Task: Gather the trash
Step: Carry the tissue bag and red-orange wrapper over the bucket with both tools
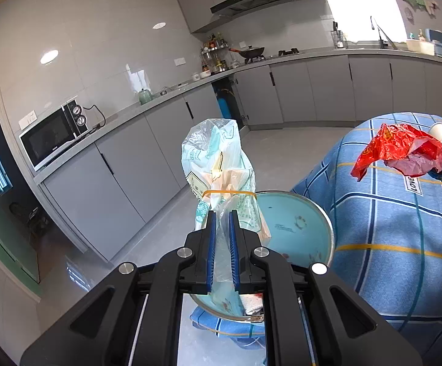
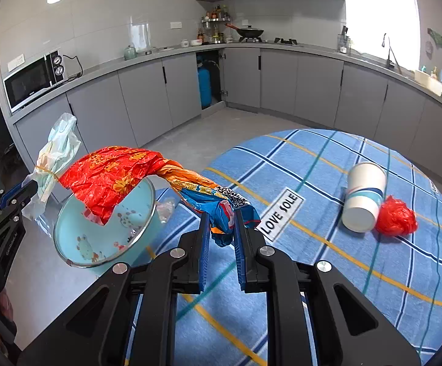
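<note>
Holding trash in both grippers over bin. Left gripper (image 1: 222, 244) pinches clear bag (image 1: 218, 164), banded with rubber band, above bin (image 1: 300, 228) mouth. Right gripper (image 2: 221, 238) pinches twisted tail of red wrapper (image 2: 114, 174), body hanging over bin rim. Bin stands just beside table (image 2: 327, 274) edge. Step, by judgement: dropping both pieces. Next move calls for spreading jaws while trash sits inside rim. Farther on table: cup (image 2: 362, 196) on side, touching red wad (image 2: 396, 219), not yet collected.
</note>
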`<state>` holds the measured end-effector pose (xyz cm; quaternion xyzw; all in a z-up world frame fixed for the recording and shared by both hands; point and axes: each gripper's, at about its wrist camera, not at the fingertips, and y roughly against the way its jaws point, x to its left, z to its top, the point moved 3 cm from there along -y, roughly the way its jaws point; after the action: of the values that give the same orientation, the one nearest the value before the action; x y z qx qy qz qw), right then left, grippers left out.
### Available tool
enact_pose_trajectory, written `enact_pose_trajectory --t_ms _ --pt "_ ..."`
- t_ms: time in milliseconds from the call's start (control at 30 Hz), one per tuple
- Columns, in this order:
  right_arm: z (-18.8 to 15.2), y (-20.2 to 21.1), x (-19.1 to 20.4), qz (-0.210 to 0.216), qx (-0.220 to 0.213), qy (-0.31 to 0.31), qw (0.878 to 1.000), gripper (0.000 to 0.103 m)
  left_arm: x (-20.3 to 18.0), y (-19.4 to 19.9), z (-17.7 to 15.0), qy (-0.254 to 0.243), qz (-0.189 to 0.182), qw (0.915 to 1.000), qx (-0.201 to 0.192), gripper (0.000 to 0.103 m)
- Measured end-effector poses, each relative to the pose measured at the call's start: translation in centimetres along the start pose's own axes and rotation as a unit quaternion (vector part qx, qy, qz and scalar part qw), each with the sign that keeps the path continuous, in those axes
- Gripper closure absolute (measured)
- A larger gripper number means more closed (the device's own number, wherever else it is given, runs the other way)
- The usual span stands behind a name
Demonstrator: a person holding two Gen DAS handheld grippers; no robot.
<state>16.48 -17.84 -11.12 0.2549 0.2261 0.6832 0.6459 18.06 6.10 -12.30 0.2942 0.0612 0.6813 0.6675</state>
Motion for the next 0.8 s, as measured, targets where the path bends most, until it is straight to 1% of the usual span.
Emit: enact_pose_trajectory --t_ms 333,800 --pt "1.1 -1.3 2.4 0.011 0.0 0.015 1.0 0.087 1.7 -1.0 -0.2 0.018 0.003 0.9998 0.012 0.094" --pt "2.2 -2.9 5.1 0.023 0.005 0.03 0.999 0.087 2.3 -2.1 -0.3 0.03 -0.004 0.9993 0.023 0.094"
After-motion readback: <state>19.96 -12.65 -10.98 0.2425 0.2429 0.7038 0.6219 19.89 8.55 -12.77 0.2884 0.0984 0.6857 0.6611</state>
